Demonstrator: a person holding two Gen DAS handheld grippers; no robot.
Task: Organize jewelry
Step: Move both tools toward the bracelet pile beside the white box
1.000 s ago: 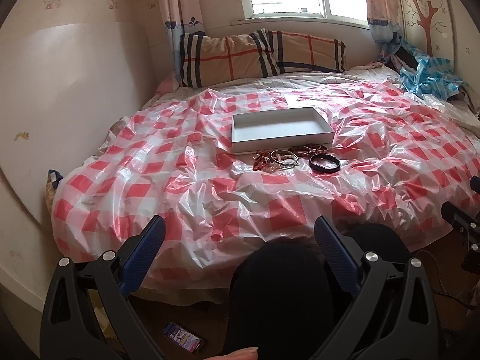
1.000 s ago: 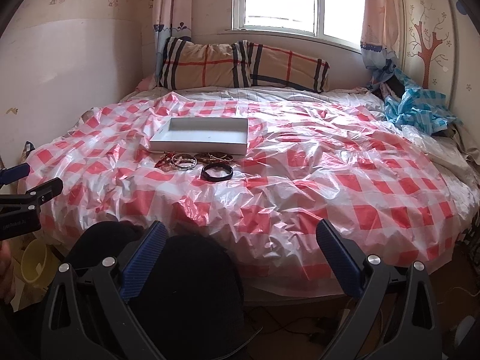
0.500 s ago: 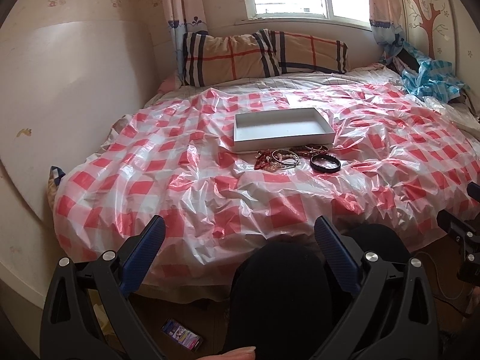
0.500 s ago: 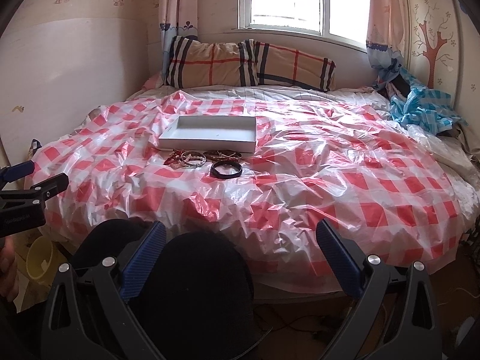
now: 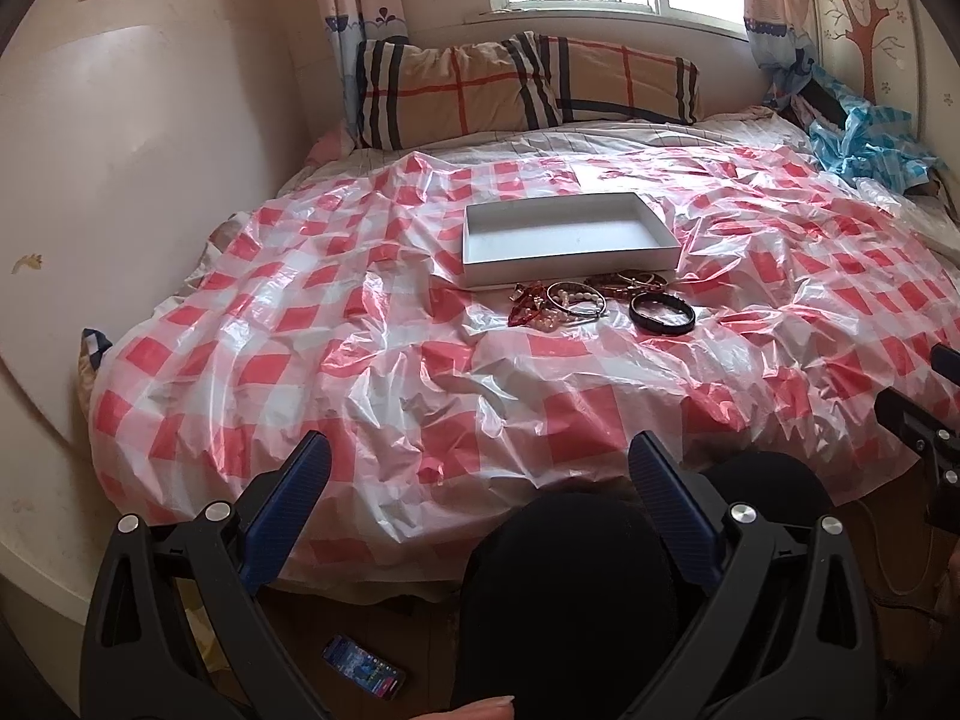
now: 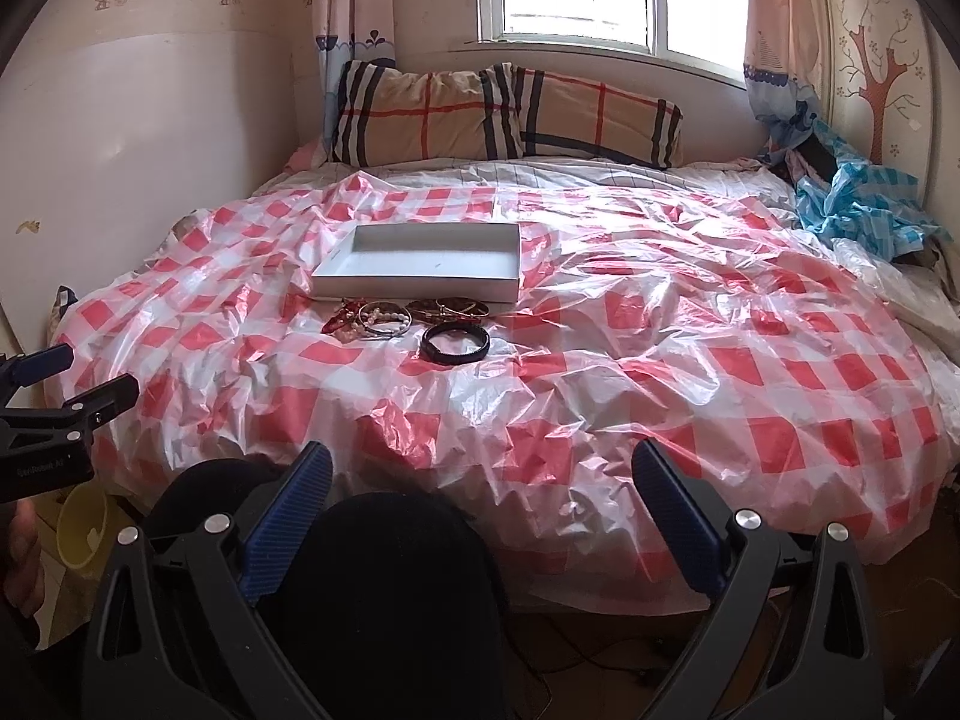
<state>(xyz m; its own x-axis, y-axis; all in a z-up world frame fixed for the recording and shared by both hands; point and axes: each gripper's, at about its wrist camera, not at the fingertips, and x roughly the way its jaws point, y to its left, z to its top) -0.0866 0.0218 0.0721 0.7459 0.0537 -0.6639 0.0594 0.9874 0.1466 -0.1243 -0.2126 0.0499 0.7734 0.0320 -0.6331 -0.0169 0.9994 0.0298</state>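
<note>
1. The jewelry (image 5: 591, 300) lies in a loose cluster on the bed, just in front of the white box's near wall: a red piece at the left end, beaded and metal bangles in the middle, brownish bangles nearest the box, and a black bangle (image 5: 662, 313) set slightly apart on the near right.
2. The white box (image 5: 570, 238) sits open and looks bare inside, so by this showing nothing has been put away; every piece is left to move.
3. Both rest on the red-and-white checked plastic sheet (image 5: 420, 372) spread crumpled over the bed.
4. The left gripper (image 5: 479, 468) is held low at the foot of the bed, aimed at the cluster but well apart from it, its blue-padded jaws spread wide with nothing between them.
5. The right gripper (image 6: 482, 471) is posed alike, to the right of the left one, jaws spread and holding nothing.
6. The person's dark-clad knees (image 6: 384, 570) fill the bottom of both views.
</note>
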